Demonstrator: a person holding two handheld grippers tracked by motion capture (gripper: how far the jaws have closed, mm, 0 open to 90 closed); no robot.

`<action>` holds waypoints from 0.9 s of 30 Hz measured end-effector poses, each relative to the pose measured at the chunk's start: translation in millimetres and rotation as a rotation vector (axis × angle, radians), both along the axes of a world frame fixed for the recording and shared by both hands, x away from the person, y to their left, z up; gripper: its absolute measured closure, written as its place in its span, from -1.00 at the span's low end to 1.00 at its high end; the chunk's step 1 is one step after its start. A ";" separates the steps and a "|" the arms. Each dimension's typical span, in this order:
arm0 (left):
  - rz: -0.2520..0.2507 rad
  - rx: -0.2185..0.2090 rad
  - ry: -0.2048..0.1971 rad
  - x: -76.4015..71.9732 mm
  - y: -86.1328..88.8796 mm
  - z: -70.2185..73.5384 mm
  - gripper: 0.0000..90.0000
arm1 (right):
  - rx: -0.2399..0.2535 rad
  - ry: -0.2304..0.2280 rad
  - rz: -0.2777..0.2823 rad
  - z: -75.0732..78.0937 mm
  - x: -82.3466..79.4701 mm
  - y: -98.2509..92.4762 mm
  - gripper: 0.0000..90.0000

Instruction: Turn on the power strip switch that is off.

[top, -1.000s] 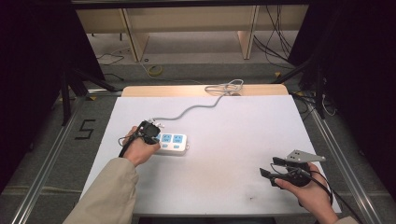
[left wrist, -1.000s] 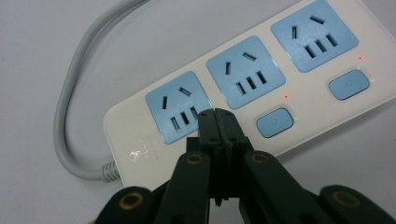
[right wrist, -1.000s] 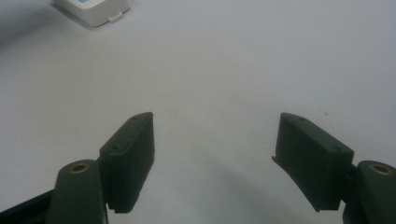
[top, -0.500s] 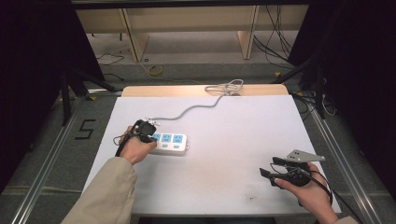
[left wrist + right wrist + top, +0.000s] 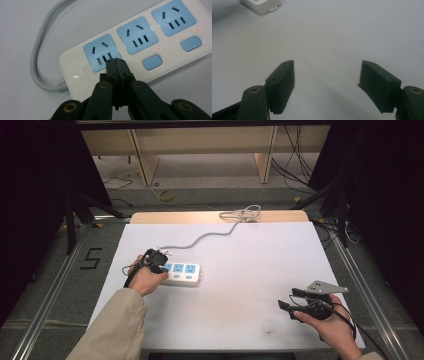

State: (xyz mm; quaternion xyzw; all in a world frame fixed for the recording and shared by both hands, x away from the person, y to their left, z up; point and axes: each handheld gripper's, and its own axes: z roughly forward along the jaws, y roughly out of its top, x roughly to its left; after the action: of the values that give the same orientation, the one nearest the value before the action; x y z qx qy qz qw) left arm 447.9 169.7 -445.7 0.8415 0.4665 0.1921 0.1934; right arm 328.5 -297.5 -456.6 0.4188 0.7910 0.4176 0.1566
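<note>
A white power strip (image 5: 184, 272) with three blue sockets and blue switches lies left of centre on the white table (image 5: 250, 270). Its grey cable (image 5: 210, 236) runs to the far edge. In the left gripper view the strip (image 5: 140, 42) is close up, with two small red lights beside the middle and far switches. My left gripper (image 5: 116, 65) is shut, its tips over the near edge of the first socket, where the first switch is hidden. My right gripper (image 5: 289, 301) stands open above the table at the front right, nothing between its jaws (image 5: 327, 75).
The cable coils (image 5: 245, 213) at the table's far edge on a wooden strip. A metal rail (image 5: 370, 295) runs along the right side. The floor at the left bears a marking like a 5 (image 5: 91, 258). A corner of the strip (image 5: 262, 6) appears in the right gripper view.
The left gripper has shifted slightly over the strip's cable end. The right gripper has stayed in place.
</note>
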 end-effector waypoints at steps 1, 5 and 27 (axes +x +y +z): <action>-0.001 0.001 0.000 -0.1 -0.1 -0.2 1.00 | 0.000 -0.001 0.000 0.1 0.0 0.1 -0.36; -0.002 0.009 0.001 -0.4 -0.4 -0.5 1.00 | 0.000 -0.002 -0.001 0.5 -0.5 0.2 -0.36; -0.010 -0.022 -0.008 -0.9 3.5 -1.8 1.00 | 0.001 -0.004 -0.001 1.2 -0.3 -0.6 -0.35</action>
State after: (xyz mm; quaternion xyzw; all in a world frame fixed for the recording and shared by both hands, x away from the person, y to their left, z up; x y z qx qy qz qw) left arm 447.1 173.2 -447.5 0.8409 0.4637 0.1893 0.2051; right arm 328.1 -298.1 -455.4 0.4187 0.7902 0.4188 0.1581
